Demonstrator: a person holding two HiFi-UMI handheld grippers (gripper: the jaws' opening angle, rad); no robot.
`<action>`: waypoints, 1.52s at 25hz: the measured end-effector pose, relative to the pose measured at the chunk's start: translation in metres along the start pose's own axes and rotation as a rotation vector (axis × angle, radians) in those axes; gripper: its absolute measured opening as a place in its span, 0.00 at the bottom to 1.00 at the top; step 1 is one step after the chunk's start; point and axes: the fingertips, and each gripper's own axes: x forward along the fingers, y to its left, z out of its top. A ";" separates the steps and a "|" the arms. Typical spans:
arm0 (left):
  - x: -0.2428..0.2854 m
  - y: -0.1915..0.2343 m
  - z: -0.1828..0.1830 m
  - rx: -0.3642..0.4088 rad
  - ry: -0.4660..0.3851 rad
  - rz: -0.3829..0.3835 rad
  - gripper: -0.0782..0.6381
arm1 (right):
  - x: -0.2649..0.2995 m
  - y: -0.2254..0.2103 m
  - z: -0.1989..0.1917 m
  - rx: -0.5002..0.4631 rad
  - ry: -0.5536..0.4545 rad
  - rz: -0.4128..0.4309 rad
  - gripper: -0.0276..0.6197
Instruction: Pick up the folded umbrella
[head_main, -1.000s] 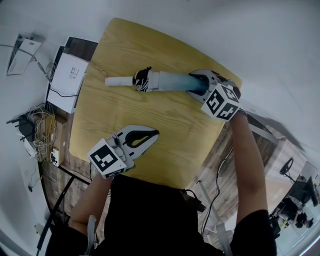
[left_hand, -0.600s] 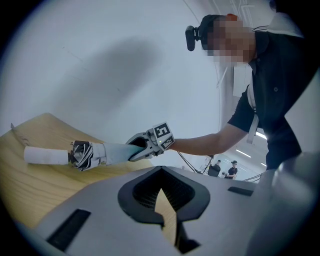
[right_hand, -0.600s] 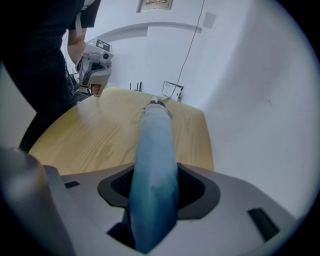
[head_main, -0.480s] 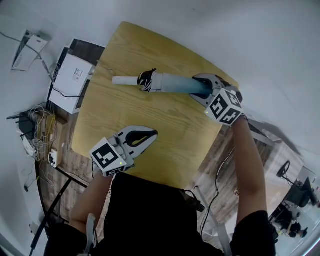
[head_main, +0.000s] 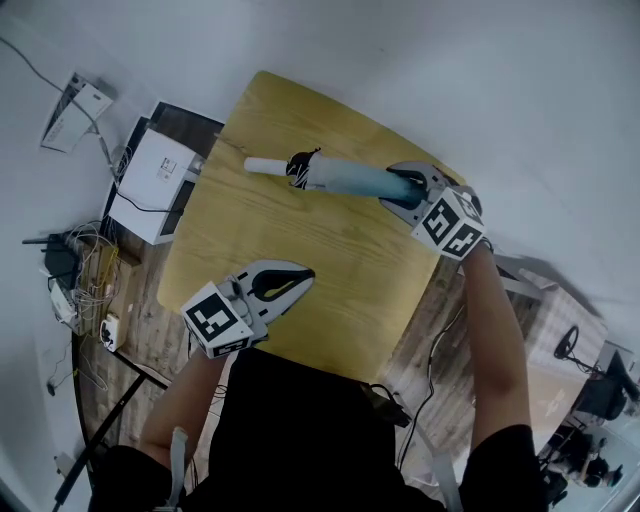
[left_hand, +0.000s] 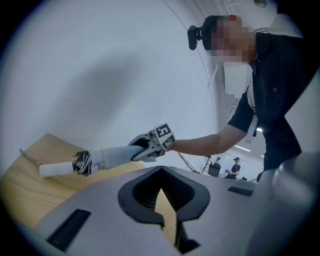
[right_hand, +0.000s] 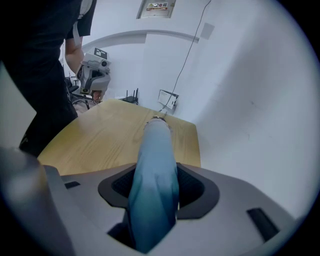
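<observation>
Black short-sleeved shirt (head_main: 300, 430) worn; grey left gripper (head_main: 308, 273) and right gripper (head_main: 392, 190) bear black-and-white marker cubes (head_main: 215, 318).

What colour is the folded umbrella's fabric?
The umbrella is light blue shading to teal, clearest in right gripper view.

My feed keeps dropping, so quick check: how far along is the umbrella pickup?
Done: the right tool is clamped on the pale blue folded umbrella, jaws closing on its fabric end. In hand: the umbrella looks raised off the light wooden table, white handle pointing away. Remaining: nothing obvious beyond holding it clear; the left tool is shut and empty over the table's near edge.
</observation>
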 end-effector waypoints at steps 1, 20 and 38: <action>-0.003 -0.002 0.001 0.005 0.002 0.001 0.12 | -0.002 0.002 0.002 0.008 -0.007 -0.003 0.38; -0.016 -0.028 0.014 0.060 0.005 -0.030 0.12 | -0.045 0.010 0.046 0.033 -0.097 -0.053 0.37; -0.014 -0.018 0.031 0.096 -0.013 -0.046 0.12 | -0.059 -0.004 0.069 0.055 -0.133 -0.031 0.36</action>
